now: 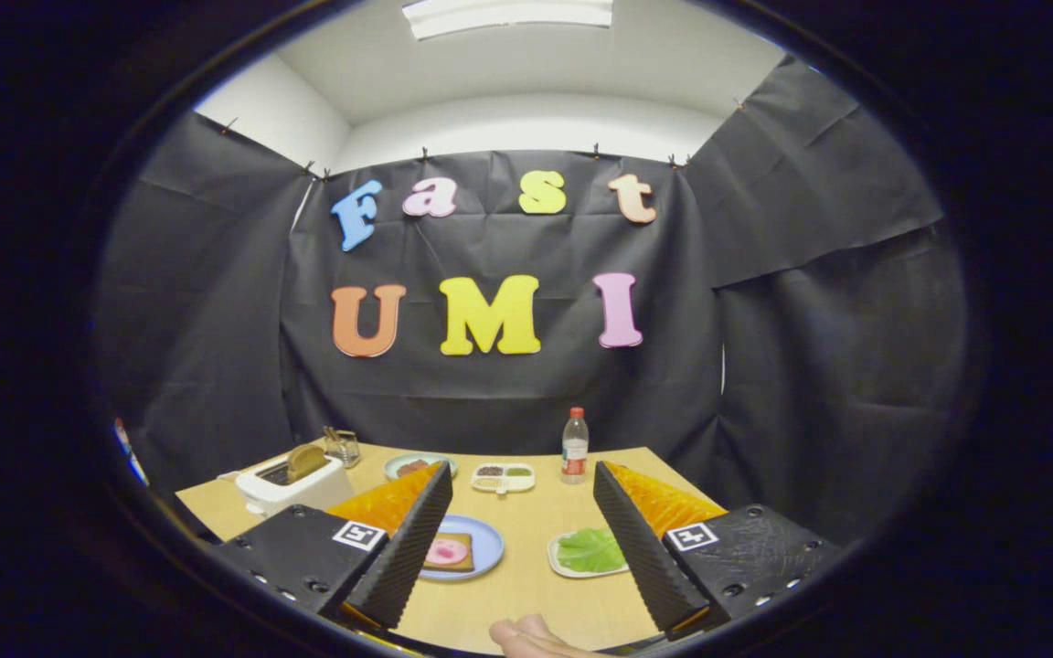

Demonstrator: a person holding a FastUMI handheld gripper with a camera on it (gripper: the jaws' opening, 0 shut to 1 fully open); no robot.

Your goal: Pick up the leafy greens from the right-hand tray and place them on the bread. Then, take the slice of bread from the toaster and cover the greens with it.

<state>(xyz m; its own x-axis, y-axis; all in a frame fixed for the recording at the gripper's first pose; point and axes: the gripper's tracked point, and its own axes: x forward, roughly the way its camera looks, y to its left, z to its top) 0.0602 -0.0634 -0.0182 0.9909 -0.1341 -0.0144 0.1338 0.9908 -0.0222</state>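
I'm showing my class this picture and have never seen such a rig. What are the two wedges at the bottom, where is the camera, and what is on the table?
The wedges are the gripper, a hand-held tool; its jaws stand open and hold nothing. The camera rides on it, looking forward. On the table, a plate with bread lies between the fingers, beside a tray of greens. Beyond are a toaster holding a slice, a bottle and small dishes. A hand rests nearest.
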